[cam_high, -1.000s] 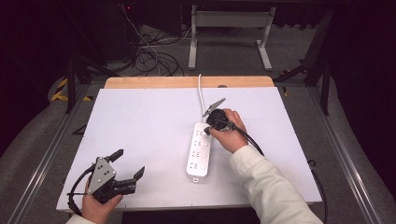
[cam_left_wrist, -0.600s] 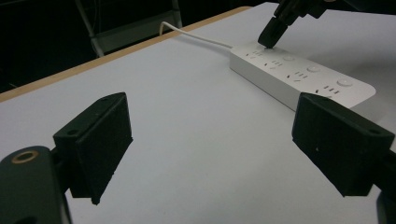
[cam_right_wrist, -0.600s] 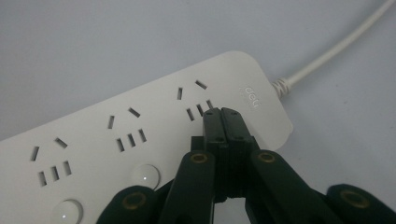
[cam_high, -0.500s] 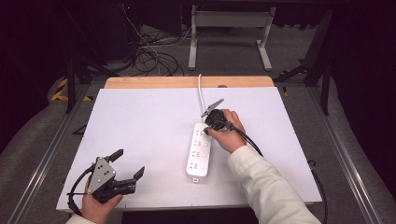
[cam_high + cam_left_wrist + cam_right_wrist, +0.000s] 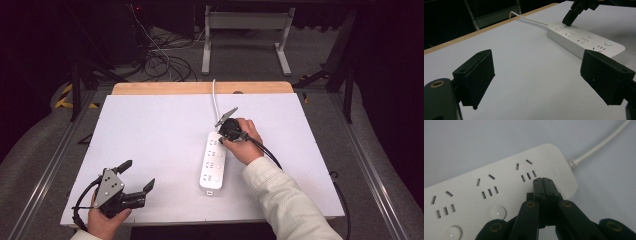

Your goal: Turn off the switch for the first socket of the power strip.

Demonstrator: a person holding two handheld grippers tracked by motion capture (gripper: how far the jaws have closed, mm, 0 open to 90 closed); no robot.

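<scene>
White tabletop, dark floor and loose cables beyond it. On the right gripper (image 5: 543, 181) the jaws are pressed together with nothing between them, tips down on the power strip (image 5: 499, 192) at its cord end, beside the last socket, likely pushing that socket's switch button; whether it has clicked cannot be told. Just past the tips, embossed lettering reads roughly "deli". White cord (image 5: 599, 146) leaves farther out. Well apart, the left gripper (image 5: 136, 181) rests with jaws spread, empty.
</scene>
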